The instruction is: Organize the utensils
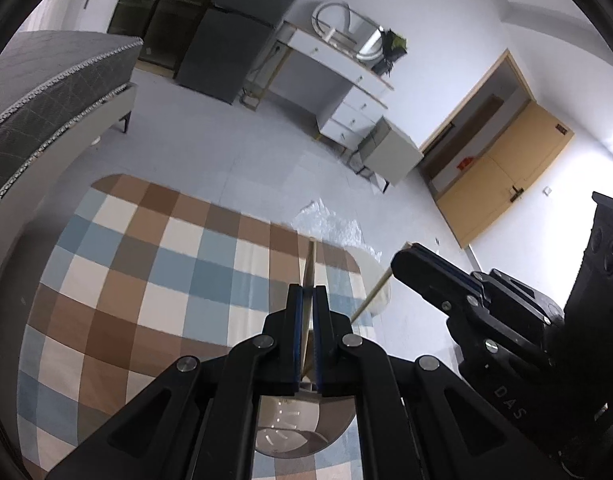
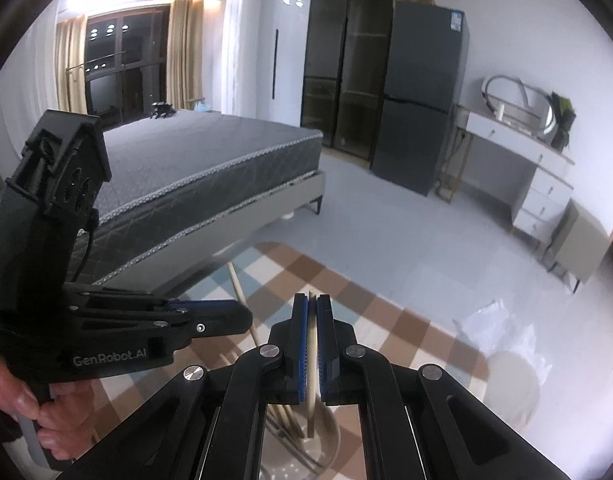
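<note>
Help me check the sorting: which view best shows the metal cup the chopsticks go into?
The right wrist view. There the cup shows its open mouth below the right gripper, with several chopsticks standing inside. The left wrist view shows only the cup's rounded shiny side behind the left gripper, nothing of its contents.

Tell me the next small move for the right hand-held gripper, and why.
Probably lower it a little, then open. The right hand-held gripper is shut on a chopstick whose lower end already hangs over the metal cup where other chopsticks stand.
</note>
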Available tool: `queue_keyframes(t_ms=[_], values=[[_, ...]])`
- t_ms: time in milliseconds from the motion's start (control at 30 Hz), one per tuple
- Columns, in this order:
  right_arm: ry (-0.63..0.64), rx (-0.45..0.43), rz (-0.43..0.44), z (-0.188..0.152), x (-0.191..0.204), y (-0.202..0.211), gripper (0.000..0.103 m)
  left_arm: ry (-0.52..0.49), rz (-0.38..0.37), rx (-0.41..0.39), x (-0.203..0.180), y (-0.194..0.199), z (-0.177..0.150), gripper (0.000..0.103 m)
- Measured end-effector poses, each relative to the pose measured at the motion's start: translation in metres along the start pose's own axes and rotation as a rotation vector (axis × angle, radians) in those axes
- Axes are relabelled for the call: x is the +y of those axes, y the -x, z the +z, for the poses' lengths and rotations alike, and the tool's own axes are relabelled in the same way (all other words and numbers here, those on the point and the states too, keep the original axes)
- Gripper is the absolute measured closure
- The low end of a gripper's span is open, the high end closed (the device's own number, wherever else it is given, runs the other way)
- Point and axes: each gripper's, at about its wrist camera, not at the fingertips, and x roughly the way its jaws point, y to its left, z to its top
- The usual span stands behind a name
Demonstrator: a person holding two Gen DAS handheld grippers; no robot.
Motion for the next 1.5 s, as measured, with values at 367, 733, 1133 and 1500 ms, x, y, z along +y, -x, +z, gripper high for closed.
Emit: queue_keyframes(t_ms=[367, 733, 1133, 1500], values=[[-0.200, 0.095, 0.009, -0.041, -0.032, -0.022, 0.092, -0.001, 0.042, 0.170, 0.001, -0.015, -0.007, 0.091], [-0.474, -0.072, -0.019, -0.072, -0.053, 0.043, 0.064, -0.057, 0.067, 0.042, -0.020, 0.025, -0.009, 0.057], [-0.522, -0.192, -0.084, -0.095, -0.025, 0.110, 0.037, -0.186, 0.205, -0.074, -0.047, 0.068, -0.043, 0.037], [-0.511, -0.303, -0.097, -0.116, 0.013, 0.151, 0.019, -0.284, 0.331, -0.215, -0.061, 0.108, -0.074, 0.018]])
